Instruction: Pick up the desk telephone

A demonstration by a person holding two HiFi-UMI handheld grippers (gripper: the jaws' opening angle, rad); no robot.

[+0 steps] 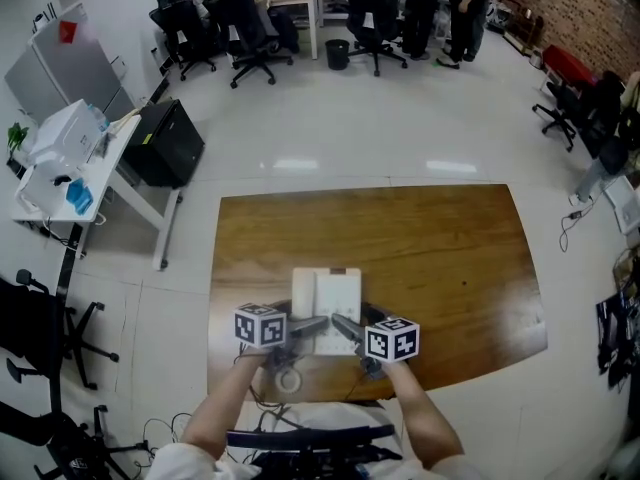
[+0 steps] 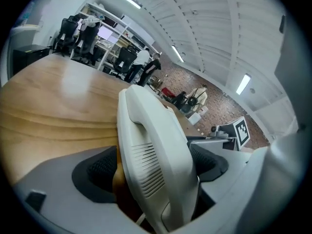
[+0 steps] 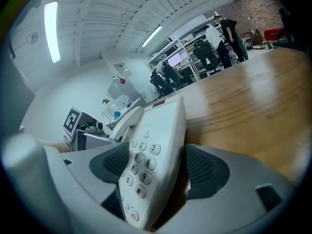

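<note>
A white desk telephone (image 1: 326,303) lies flat on the brown wooden table (image 1: 450,258), close to the near edge. My left gripper (image 1: 310,324) reaches in from the phone's near left, and my right gripper (image 1: 346,326) from its near right. In the left gripper view the handset side of the telephone (image 2: 156,150) stands between the jaws of the left gripper (image 2: 153,167), with a gap at the left pad. In the right gripper view the keypad side of the telephone (image 3: 151,155) sits between the jaws of the right gripper (image 3: 160,165), which stand wide. Both grippers are open.
Behind the phone the wooden table stretches away. A white side desk (image 1: 70,168) with a printer and a black cabinet (image 1: 165,143) stand at the left. Office chairs (image 1: 250,28) and several standing people (image 1: 440,8) are at the back, and another chair (image 1: 570,108) stands at the right.
</note>
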